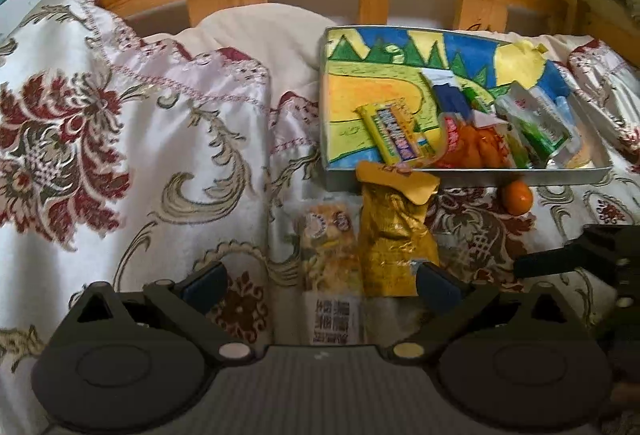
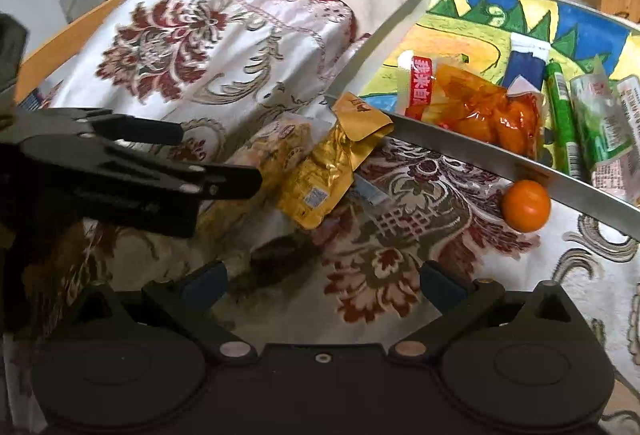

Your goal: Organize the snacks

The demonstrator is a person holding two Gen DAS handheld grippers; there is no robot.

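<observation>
While both of your grippers hang wide open and empty, left gripper (image 1: 320, 281) straddles the crinkled gold foil pouch (image 1: 390, 239) beside the clear-wrapped pastry packet (image 1: 330, 247), just outside the shallow metal tray (image 1: 460, 181). Risk: pinching both packets, or foil slipping.

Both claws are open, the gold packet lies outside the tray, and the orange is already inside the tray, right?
Not quite. The orange is outside, on the bedspread against the tray's near wall; the right wrist view shows it. Gold packet outside and both claws open: correct.
</observation>
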